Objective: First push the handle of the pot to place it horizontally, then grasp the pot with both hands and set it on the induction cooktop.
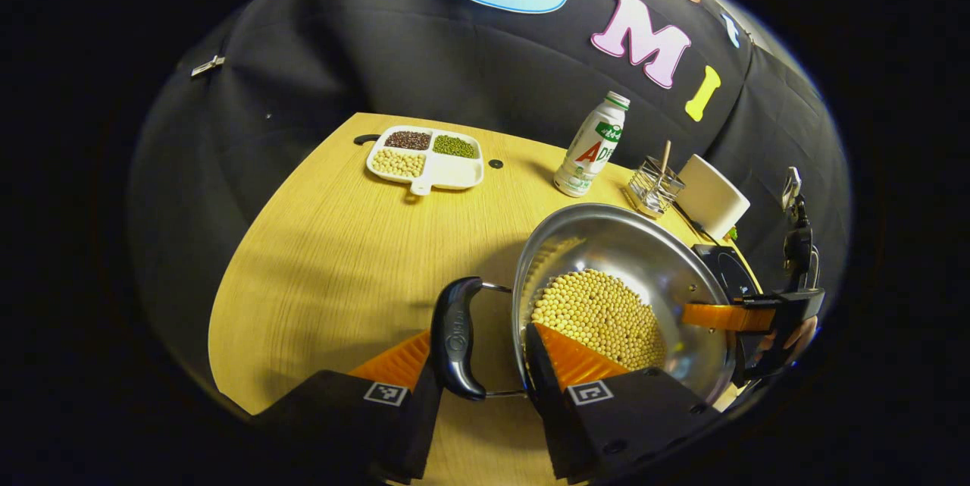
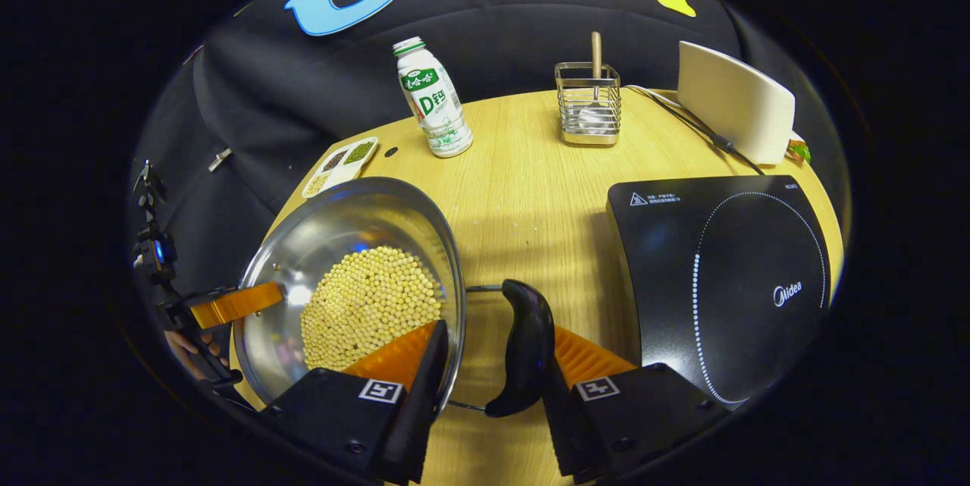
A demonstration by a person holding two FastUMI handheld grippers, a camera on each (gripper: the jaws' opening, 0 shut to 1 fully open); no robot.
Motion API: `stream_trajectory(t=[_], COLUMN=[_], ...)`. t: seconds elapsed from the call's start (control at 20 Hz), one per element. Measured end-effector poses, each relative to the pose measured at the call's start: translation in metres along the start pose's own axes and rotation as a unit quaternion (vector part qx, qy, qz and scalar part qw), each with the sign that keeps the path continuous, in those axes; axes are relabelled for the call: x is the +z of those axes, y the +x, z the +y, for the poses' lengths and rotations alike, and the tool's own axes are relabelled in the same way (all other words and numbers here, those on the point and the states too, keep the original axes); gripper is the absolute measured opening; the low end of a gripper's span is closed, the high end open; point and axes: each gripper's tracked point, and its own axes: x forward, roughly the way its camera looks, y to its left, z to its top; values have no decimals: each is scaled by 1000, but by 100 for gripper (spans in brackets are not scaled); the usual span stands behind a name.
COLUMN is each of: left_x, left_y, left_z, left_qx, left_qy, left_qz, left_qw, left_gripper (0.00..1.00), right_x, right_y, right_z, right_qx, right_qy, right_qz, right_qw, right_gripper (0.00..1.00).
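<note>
A steel pot (image 1: 629, 243) (image 2: 341, 221) holding soybeans (image 1: 599, 315) (image 2: 364, 304) stands on the wooden table, left of the black induction cooktop (image 2: 727, 274) (image 1: 727, 270). My left gripper (image 1: 477, 334) clamps the pot's black left handle (image 1: 455, 338) together with the rim, one finger outside the handle, the other inside the pot. In the same way my right gripper (image 2: 496, 328) holds the right handle (image 2: 523, 346) and rim. Each view shows the other gripper across the pot, the right gripper (image 1: 746, 319) and the left gripper (image 2: 227, 304). Whether the pot is off the table I cannot tell.
At the back stand a white drink bottle (image 2: 432, 99) (image 1: 591, 146), a wire utensil holder (image 2: 589, 103) and a white box (image 2: 733, 101) with a cable beside it. A divided dish of beans (image 1: 426, 156) (image 2: 339, 164) lies at the far left corner.
</note>
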Motion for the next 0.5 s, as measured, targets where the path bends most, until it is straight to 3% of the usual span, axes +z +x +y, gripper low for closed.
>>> stream_trajectory(t=[0.3,0.35,0.45,0.5], left_x=[-1,-3,-7,-8], left_y=[-2,-4,-6,-9], left_z=[-1,-1,-4,-5], left_qx=[16,19,21,22], left_qy=[2,0,-5,-8], left_qz=[0,4,10,12], left_qw=[1000,1000,1000,1000], left_gripper=[56,56,55,55], right_x=[3,3,1,1], right_y=[2,1,0,-3], right_z=[0,0,0,-1], right_qx=[-5,-6,-6,-6], right_qy=[1,-3,-9,-10], right_qz=[-2,-3,1,2], right_qw=[1000,1000,1000,1000], right_gripper=[55,59,55,60])
